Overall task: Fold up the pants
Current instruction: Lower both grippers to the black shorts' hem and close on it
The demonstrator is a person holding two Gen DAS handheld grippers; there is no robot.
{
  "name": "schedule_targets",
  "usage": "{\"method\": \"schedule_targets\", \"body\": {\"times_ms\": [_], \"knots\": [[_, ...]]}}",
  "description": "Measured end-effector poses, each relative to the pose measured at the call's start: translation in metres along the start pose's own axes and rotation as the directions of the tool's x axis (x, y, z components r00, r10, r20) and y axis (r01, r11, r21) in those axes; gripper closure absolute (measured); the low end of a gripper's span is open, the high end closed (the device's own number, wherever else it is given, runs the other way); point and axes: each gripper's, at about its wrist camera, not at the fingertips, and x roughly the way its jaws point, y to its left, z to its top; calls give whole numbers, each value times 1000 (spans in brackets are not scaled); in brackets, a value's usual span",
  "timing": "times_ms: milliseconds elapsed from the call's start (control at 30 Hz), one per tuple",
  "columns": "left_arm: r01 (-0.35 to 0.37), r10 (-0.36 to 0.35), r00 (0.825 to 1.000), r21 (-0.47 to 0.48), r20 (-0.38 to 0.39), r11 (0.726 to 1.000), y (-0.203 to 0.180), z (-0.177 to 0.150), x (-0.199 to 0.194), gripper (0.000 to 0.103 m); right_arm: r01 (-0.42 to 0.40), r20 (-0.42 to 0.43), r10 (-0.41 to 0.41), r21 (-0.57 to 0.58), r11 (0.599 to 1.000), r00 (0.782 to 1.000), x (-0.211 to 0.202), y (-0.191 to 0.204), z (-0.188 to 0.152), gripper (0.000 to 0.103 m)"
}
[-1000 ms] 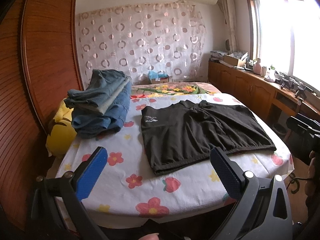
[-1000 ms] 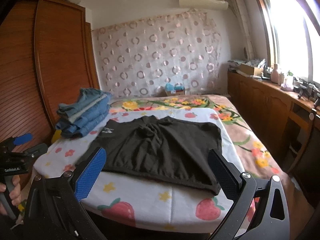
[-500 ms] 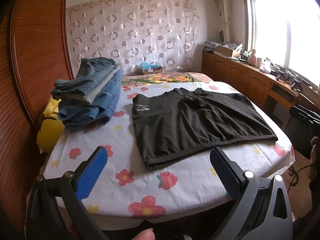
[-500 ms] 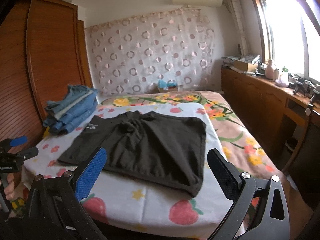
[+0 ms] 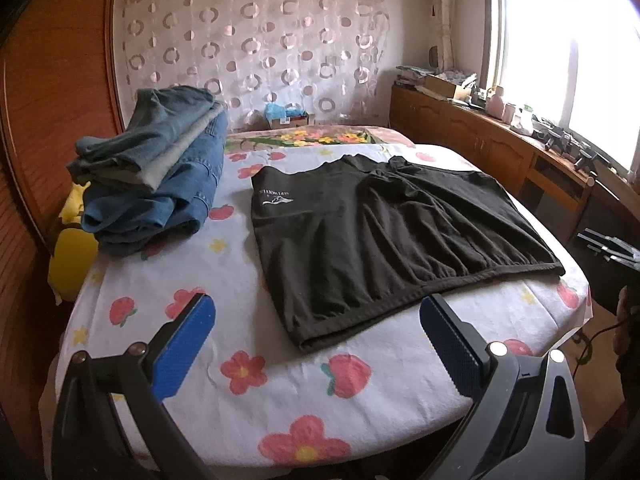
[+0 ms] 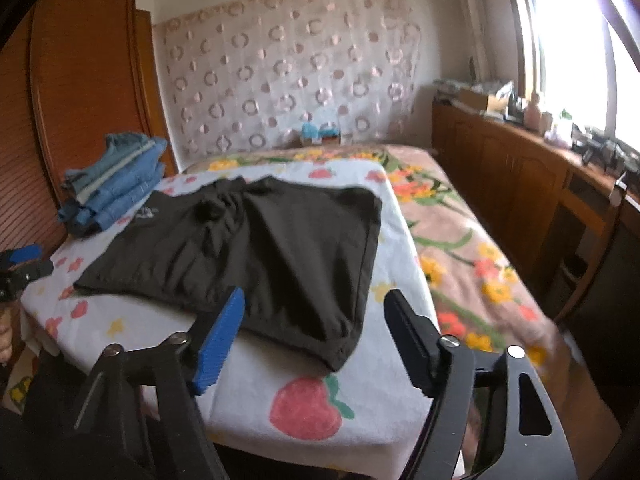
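Bare flowered sheet (image 5: 248, 300) lies open along the near edge, before the black shorts (image 5: 380, 232). The stacked jeans (image 5: 160, 184) (piled high) block the left side, beside the wooden wardrobe (image 5: 52, 92). The cabinet (image 6: 520, 184) walls off the right.

The black shorts (image 5: 380, 232) are showing a small white logo with a line of lettering above it, appearing upside down and too small to read.

The right wrist view is smeared by motion, so the white logo (image 6: 147, 213) on the black pants (image 6: 280, 248) cannot be read. The small items on the windowsill (image 6: 600, 152) blur together. The denim stack (image 5: 156, 176) hides most of a yellow object (image 5: 72, 256) beside the bed.
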Motion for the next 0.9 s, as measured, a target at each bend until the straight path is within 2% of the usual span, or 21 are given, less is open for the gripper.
{"method": "schedule_targets", "body": {"times_ms": [233, 500, 567, 633, 733, 833, 900], "knots": [[40, -42, 999, -42, -26, 998, 16, 0, 13, 6, 9, -79, -9, 1, 1000, 997, 23, -8, -8, 51], [47, -50, 994, -41, -94, 998, 22, -6, 39, 27, 26, -109, -26, -3, 1000, 994, 33, -10, -12, 53], [47, -53, 992, -48, -119, 998, 25, -9, 47, 36, 27, -110, -27, -6, 1000, 993, 35, -8, -11, 53], [33, -39, 991, -50, -132, 998, 26, -11, 52, 37, 27, -113, -28, -7, 1000, 993, 36, -8, -12, 53], [35, -43, 987, -52, -154, 998, 27, -14, 58, 47, 29, -120, -29, -8, 1000, 992, 39, -9, -14, 53], [38, -43, 987, -39, -153, 999, 24, -18, 59, 52, 23, -126, -23, -9, 1000, 992, 42, -9, -15, 54], [38, -43, 988, -37, -151, 999, 23, -18, 58, 53, 22, -124, -24, -14, 1000, 992, 43, -8, -15, 60]]}}
